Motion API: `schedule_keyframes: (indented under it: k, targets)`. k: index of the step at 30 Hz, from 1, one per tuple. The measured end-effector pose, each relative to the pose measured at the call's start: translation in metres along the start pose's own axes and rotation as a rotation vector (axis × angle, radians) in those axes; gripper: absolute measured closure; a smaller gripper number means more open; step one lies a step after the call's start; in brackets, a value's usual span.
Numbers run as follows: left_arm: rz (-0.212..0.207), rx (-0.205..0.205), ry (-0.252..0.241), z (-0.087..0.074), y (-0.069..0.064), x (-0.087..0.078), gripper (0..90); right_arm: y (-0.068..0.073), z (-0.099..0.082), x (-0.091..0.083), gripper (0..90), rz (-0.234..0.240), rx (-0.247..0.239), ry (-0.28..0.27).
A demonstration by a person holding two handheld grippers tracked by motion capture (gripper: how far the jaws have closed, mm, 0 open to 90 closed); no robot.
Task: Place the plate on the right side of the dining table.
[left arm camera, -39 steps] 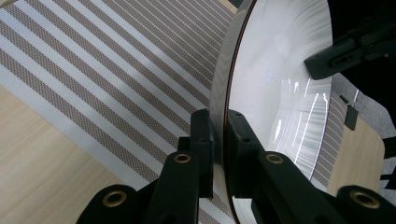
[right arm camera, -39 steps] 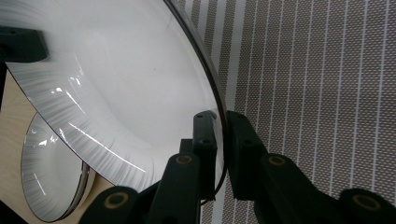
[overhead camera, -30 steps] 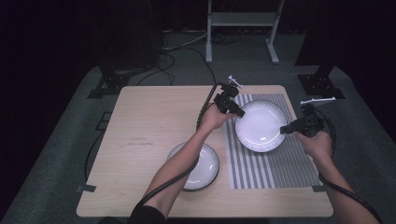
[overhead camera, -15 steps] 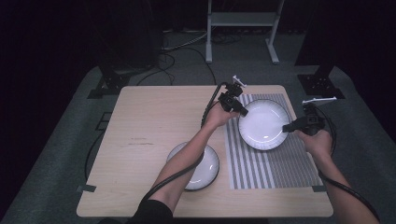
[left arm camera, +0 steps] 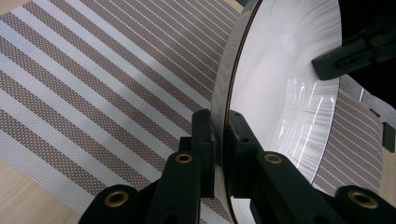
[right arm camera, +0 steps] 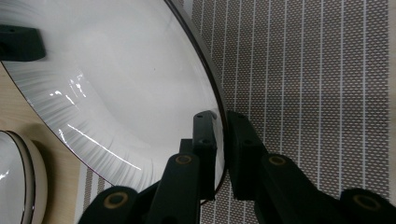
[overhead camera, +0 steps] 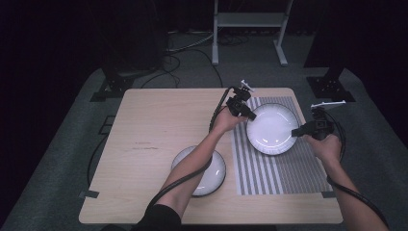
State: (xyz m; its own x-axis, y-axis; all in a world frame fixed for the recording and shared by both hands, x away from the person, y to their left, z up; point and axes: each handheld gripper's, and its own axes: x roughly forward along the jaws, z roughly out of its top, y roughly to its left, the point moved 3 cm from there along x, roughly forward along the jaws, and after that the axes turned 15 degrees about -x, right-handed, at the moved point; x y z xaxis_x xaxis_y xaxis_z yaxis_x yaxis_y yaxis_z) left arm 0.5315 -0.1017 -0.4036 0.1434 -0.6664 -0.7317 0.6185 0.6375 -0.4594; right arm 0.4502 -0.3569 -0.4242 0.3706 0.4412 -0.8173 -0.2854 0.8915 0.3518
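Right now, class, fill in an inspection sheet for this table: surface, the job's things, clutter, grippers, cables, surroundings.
Surface: wooden table with a striped mat at its right.
Job's things: white plate over the mat, held by its rim at both sides; whether it rests on the mat cannot be told.
Clutter: a second plate on the bare wood near the front edge, partly under the left forearm.
Grippers: left gripper shut on the plate's rim; right gripper shut on the opposite rim.
Cables: one trails from each gripper along the forearm; more lie on the floor behind the table.
Surroundings: dark room, grey carpet, metal stand behind.
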Motion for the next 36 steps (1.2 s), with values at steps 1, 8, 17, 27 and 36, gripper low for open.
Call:
schedule_keyframes:
  k: [1, 8, 17, 27, 36]
  targets:
    - [0.001, 0.003, -0.002, -0.001, 0.001, 0.002, 83.7, -0.001, 0.000, 0.000, 82.2, 0.000, -0.002, -0.001]
    - [0.007, 0.005, -0.001, -0.002, 0.004, 0.008, 83.9, -0.003, -0.002, 0.004, 82.3, -0.010, -0.003, -0.003]
    - [0.016, 0.020, -0.007, -0.006, 0.007, 0.016, 84.0, -0.005, -0.005, 0.009, 82.3, -0.022, -0.009, -0.001]
    - [0.030, 0.031, -0.010, -0.007, 0.007, 0.022, 84.0, -0.009, -0.008, 0.015, 82.2, -0.031, -0.014, 0.001]
    - [0.036, 0.033, -0.021, -0.009, 0.009, 0.024, 83.2, -0.010, -0.009, 0.017, 82.5, -0.042, -0.022, -0.006]
